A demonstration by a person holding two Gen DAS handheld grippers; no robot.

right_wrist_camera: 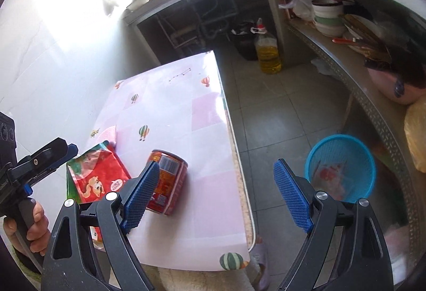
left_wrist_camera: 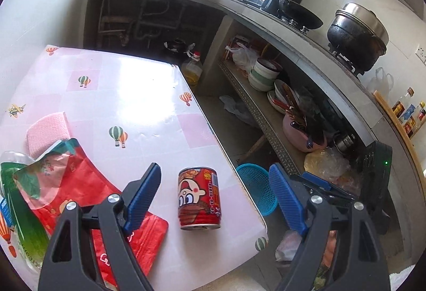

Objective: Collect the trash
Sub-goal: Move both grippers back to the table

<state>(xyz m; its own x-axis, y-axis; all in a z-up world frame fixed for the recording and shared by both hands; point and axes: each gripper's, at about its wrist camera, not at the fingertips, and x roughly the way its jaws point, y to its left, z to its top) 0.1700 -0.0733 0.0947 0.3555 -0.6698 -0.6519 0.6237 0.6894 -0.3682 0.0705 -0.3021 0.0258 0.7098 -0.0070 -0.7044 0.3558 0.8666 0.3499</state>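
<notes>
A red drink can [left_wrist_camera: 199,199] stands upright near the right edge of the pink table [left_wrist_camera: 138,94]. My left gripper [left_wrist_camera: 215,195] is open, its fingers either side of the can and above it. A red snack bag [left_wrist_camera: 87,192] and a green plastic bottle [left_wrist_camera: 18,200] lie at the left. In the right wrist view the can [right_wrist_camera: 167,181] sits just past the left finger of my open, empty right gripper [right_wrist_camera: 217,192], with the snack bag [right_wrist_camera: 98,176] to its left. A blue mesh bin [right_wrist_camera: 340,166] with some trash in it stands on the floor to the right; it also shows in the left wrist view [left_wrist_camera: 255,187].
A pink cloth [left_wrist_camera: 48,131] lies on the table at the left. An oil jug [right_wrist_camera: 267,51] stands on the floor beyond the table. A metal shelf [right_wrist_camera: 372,94] with bowls and plates runs along the right under the counter. The left gripper [right_wrist_camera: 50,158] shows at the left edge.
</notes>
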